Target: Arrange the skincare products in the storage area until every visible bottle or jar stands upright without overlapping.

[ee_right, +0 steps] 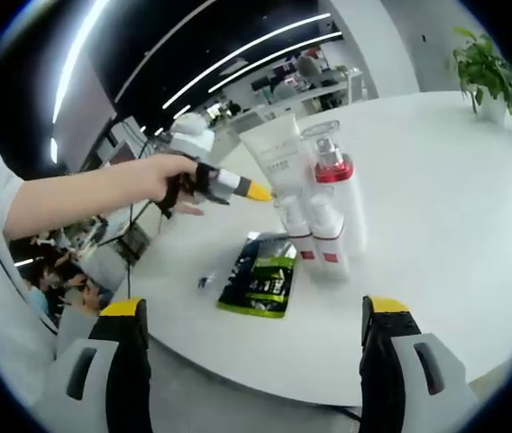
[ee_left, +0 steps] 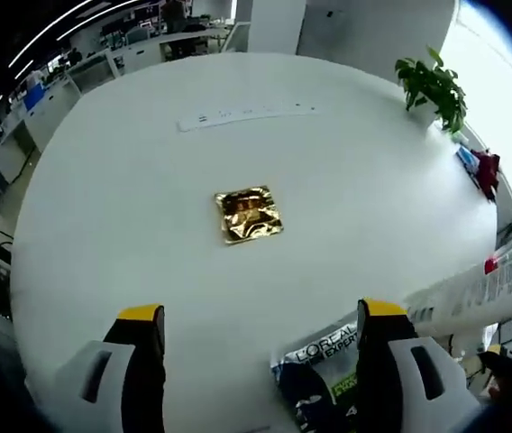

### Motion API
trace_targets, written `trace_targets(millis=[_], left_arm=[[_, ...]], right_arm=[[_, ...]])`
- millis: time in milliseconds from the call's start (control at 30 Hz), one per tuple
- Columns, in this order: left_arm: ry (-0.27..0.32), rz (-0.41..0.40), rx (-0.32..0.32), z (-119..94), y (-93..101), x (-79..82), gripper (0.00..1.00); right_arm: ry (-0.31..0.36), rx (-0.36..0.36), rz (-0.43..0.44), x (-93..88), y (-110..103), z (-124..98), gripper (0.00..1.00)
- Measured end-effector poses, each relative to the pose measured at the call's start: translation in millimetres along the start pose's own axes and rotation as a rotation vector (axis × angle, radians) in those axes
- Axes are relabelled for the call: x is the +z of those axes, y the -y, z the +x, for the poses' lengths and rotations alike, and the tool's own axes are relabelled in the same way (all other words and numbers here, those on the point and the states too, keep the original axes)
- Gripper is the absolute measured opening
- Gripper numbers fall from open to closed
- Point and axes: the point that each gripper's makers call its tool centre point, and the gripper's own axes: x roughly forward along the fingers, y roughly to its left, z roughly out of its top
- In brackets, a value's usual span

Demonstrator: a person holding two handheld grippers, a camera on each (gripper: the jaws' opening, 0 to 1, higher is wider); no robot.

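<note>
On the round white table [ee_left: 103, 207] a gold foil sachet [ee_left: 248, 215] lies flat ahead of my left gripper [ee_left: 260, 329], whose jaws stand open and empty. A dark L'Oreal sachet [ee_left: 321, 372] lies by its right jaw, and a white tube [ee_left: 481, 290] crosses the right edge. In the right gripper view, a white tube [ee_right: 277, 155], a clear-capped bottle with a red collar [ee_right: 330, 194] and small white bottles [ee_right: 298, 230] stand upright together. The dark-green sachet [ee_right: 260, 275] lies flat before them. My right gripper [ee_right: 256, 320] is open, short of the table edge.
A hand holds the left gripper [ee_right: 229, 186] just left of the standing tube. A potted plant [ee_left: 434, 86] [ee_right: 484, 68] stands at the table's far rim. A red and blue item [ee_left: 481, 170] and a long white strip [ee_left: 247, 115] lie on the table. Office desks surround the table.
</note>
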Motion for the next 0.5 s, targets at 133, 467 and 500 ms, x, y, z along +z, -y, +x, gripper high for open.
trace_targets(millis=[133, 467, 500], left_arm=[[0.002, 0.0, 0.02, 7.7, -1.4, 6.9, 0.82], [0.003, 0.002, 0.056, 24.3, -3.5, 20.4, 0.74], [0.008, -0.004, 0.06, 26.2, -3.7, 23.0, 0.73]], right_arm=[[-0.006, -0.002, -0.003, -0.5, -0.3, -0.2, 0.98], [-0.01, -0.01, 0.003, -1.4, 1.5, 0.1, 0.98], [-0.01, -0.01, 0.005, -1.7, 1.7, 0.2, 0.98]])
